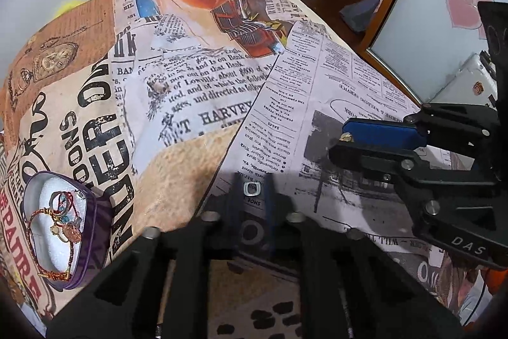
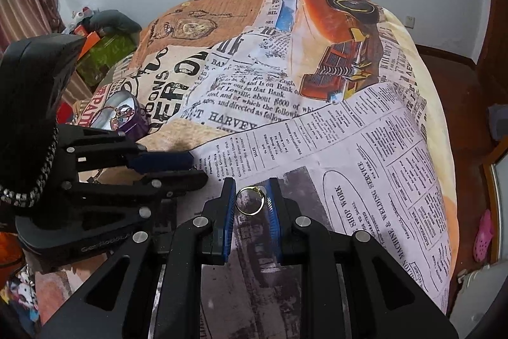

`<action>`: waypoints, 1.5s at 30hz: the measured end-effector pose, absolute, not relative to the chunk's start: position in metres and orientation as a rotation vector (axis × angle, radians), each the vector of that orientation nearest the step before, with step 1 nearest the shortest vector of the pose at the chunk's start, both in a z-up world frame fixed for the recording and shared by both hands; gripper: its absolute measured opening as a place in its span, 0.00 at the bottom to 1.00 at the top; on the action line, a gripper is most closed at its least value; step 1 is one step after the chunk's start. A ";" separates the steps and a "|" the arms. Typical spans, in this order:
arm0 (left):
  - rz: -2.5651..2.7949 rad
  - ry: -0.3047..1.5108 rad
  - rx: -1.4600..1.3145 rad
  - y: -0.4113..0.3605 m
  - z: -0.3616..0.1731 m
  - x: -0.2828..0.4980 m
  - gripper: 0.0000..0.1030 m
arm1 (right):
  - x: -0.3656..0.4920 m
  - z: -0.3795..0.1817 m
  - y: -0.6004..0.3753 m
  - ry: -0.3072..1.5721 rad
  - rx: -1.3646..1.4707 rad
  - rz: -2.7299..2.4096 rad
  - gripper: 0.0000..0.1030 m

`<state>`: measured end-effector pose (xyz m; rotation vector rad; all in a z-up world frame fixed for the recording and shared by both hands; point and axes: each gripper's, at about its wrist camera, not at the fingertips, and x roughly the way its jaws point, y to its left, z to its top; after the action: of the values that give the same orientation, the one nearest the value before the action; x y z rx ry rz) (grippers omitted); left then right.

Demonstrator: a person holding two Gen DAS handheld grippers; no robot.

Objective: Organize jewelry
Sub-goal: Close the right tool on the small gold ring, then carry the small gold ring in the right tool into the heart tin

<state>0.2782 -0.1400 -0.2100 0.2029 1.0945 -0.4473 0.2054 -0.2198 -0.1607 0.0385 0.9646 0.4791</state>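
A purple jewelry tin (image 1: 95, 224) with white foam lies on the newspaper-print bed cover at the lower left; a red-gold bracelet (image 1: 44, 231) and several rings lie in it. It also shows in the right wrist view (image 2: 133, 119). My left gripper (image 1: 253, 189) is shut on a silver ring (image 1: 253, 188) just above the cover. My right gripper (image 2: 251, 197) is shut on a gold ring (image 2: 250, 200), to the right of the left gripper (image 2: 193, 167). The right gripper also shows in the left wrist view (image 1: 341, 142), with a bit of gold between its fingers.
The bed cover (image 1: 197, 78) fills both views. A mirror with a wooden frame (image 1: 444, 5) stands at the right, a wooden door behind it. Boxes and clothes (image 2: 104, 46) lie left of the bed. A pink shoe (image 2: 484, 235) is on the floor.
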 end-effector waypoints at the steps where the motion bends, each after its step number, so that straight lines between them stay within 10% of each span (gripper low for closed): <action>1: -0.450 1.094 0.197 -0.139 -0.210 0.278 0.08 | 0.205 -0.159 -0.219 0.962 0.039 0.481 0.17; 27: -0.290 0.830 0.069 -0.019 -0.113 0.226 0.08 | 0.183 -0.078 -0.141 0.795 -0.031 0.531 0.17; 45: -0.226 0.845 -0.013 0.049 -0.139 0.233 0.08 | 0.209 -0.099 -0.069 0.854 -0.060 0.631 0.17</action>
<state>0.2332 0.0491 -0.1395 -0.0129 0.8447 -0.2259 0.2092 -0.0694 -0.0994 -0.0598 0.8539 0.6306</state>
